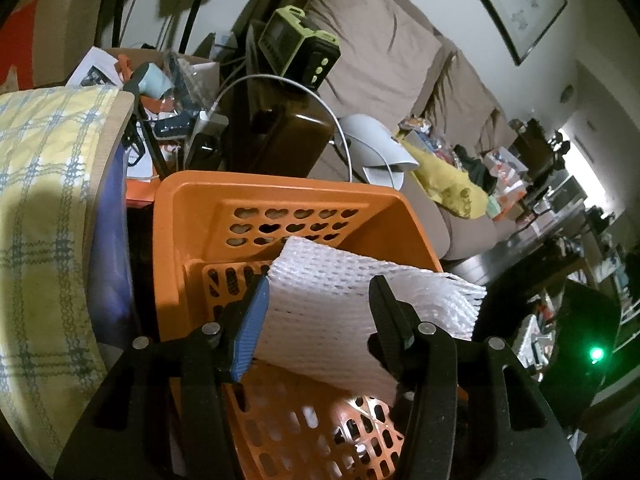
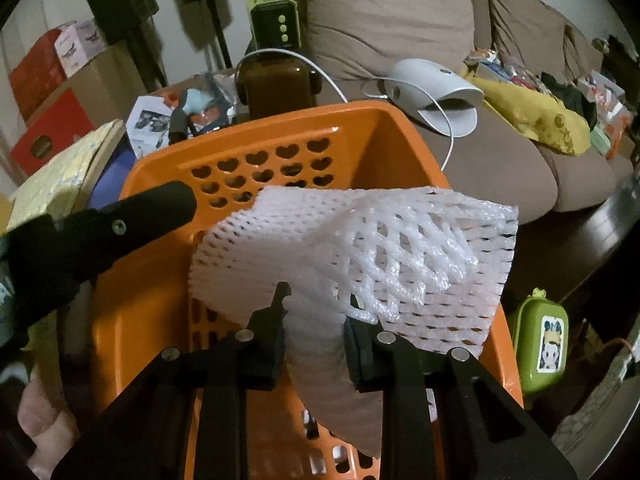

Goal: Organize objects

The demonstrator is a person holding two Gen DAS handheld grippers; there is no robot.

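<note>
A white foam net sleeve (image 2: 360, 248) hangs over the orange plastic basket (image 2: 360, 120). My right gripper (image 2: 314, 300) is shut on the sleeve's lower end and holds it above the basket's inside. In the left wrist view the same sleeve (image 1: 332, 308) lies between the fingers of my left gripper (image 1: 320, 292), whose jaws stand wide apart around it; I cannot tell if the pads touch it. The basket (image 1: 192, 216) sits right below. The left gripper's body shows at the left of the right wrist view (image 2: 120, 220).
A yellow checked cushion (image 1: 44, 200) lies left of the basket. Behind it stand a brown box (image 2: 276, 88), a green-black device (image 2: 276, 28) and a white cable. A brown sofa (image 2: 500, 160) holds a white appliance (image 2: 432, 92) and yellow cloth. A green case (image 2: 540, 348) lies to the right.
</note>
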